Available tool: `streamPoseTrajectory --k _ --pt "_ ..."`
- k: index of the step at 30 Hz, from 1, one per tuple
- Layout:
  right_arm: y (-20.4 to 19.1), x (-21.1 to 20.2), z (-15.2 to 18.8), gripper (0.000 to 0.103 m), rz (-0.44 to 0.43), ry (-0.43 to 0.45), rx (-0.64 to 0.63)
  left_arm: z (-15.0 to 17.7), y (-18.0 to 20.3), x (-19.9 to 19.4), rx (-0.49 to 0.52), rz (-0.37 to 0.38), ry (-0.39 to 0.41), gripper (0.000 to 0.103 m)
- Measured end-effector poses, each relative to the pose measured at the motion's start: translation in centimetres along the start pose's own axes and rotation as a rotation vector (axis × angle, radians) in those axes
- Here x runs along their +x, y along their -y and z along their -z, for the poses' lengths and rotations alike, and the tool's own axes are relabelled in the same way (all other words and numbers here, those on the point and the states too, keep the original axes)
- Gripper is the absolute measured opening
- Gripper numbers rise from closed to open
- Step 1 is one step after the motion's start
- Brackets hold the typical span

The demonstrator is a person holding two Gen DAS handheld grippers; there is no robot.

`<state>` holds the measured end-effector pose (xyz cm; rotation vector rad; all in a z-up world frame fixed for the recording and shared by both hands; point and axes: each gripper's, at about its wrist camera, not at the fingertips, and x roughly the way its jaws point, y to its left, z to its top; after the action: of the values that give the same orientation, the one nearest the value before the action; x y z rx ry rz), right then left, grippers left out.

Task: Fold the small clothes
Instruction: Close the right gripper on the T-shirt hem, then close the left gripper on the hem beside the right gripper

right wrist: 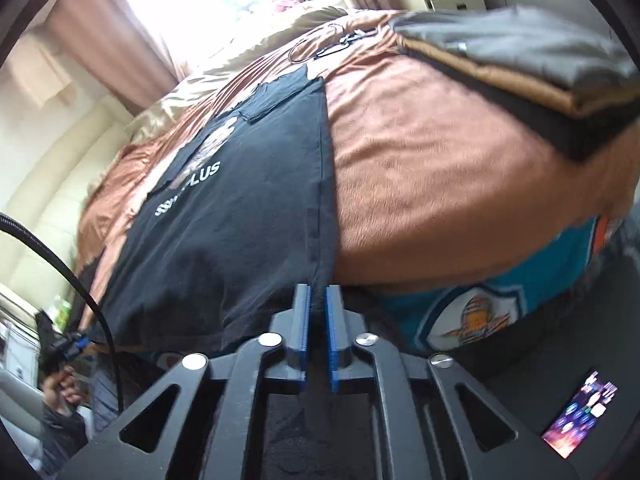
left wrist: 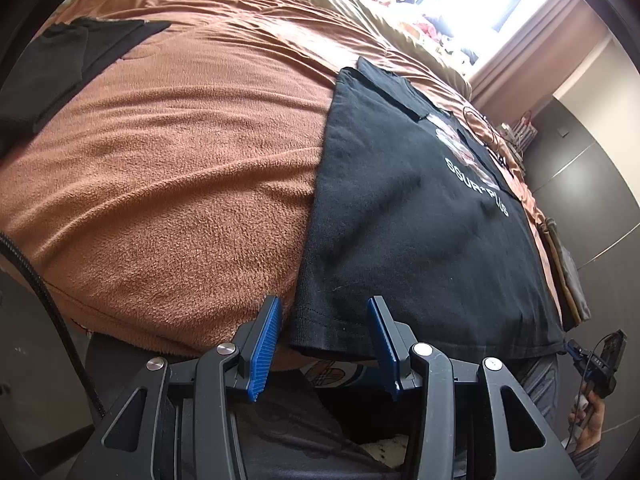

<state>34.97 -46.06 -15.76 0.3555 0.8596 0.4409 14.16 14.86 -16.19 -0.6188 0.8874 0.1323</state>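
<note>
Black T-shirt (left wrist: 408, 216) lies flat on the brown fleece blanket (left wrist: 172, 184), its hem hanging over the bed's near edge. Left claw (left wrist: 324, 344) gapes empty at one hem corner; right claw (right wrist: 316, 336), narrowly parted, clamps nothing. Folded clothes (right wrist: 516, 52) occupy the right, dark garments (left wrist: 60, 68) far left, with bare blanket between.

White capitals ending in "PLUS" stand on the black T-shirt (right wrist: 240, 216), mid-left of the right wrist view; earlier letters are unclear.
</note>
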Motion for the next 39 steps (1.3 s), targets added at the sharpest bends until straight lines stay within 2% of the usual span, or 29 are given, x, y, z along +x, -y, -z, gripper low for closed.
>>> streamPoseTrajectory --k 1,2,7,15,16,18,20,22,24,25,29,33,39 --pt "0.3 0.1 0.1 0.045 -0.002 -0.001 0.019 0.0 0.0 0.0 0.002 0.001 0.001 0.047" --pt "0.6 0.2 0.2 0.064 -0.009 0.002 0.037 -0.1 0.1 0.0 0.004 0.003 0.002 0.047" --pt "1.4 1.0 0.4 0.065 -0.049 0.006 0.106 0.2 0.0 0.0 -0.009 0.007 0.002 0.047" --pt "-0.5 3.7 0.2 0.065 -0.024 -0.032 0.062 0.2 -1.3 -0.3 -0.080 0.019 0.005 0.048" --pt "-0.8 3.9 0.1 0.064 -0.018 -0.031 0.056 0.2 -1.5 -0.3 -0.089 0.023 0.004 0.048" --pt "-1.3 4.5 0.0 0.051 -0.009 -0.033 0.047 0.2 -1.6 0.0 -0.104 0.032 0.000 0.048" --pt "-1.5 5.0 -0.1 0.045 0.005 -0.040 0.042 0.2 -1.6 0.2 -0.106 0.033 0.004 0.048" --pt "-1.6 5.2 -0.2 0.033 0.017 -0.042 0.042 0.2 -1.7 0.2 -0.118 0.045 0.011 0.050" --pt "-1.7 5.2 -0.2 0.009 0.009 -0.037 0.053 0.0 -1.8 0.2 -0.128 0.060 0.016 0.050" --pt "-1.6 5.1 -0.3 0.006 0.000 -0.029 0.060 -0.1 -1.8 0.1 -0.132 0.068 0.019 0.050" --pt "-1.6 3.8 -0.4 0.002 -0.017 0.022 0.060 -0.4 -1.8 0.0 -0.148 0.126 0.016 0.050" --pt "-1.0 2.5 -0.4 0.002 -0.054 0.063 0.083 -0.6 -1.7 0.3 -0.158 0.135 0.013 0.050" --pt "0.3 2.2 0.0 0.002 -0.102 0.075 0.126 -0.6 -2.4 0.9 -0.233 0.200 0.021 0.050"
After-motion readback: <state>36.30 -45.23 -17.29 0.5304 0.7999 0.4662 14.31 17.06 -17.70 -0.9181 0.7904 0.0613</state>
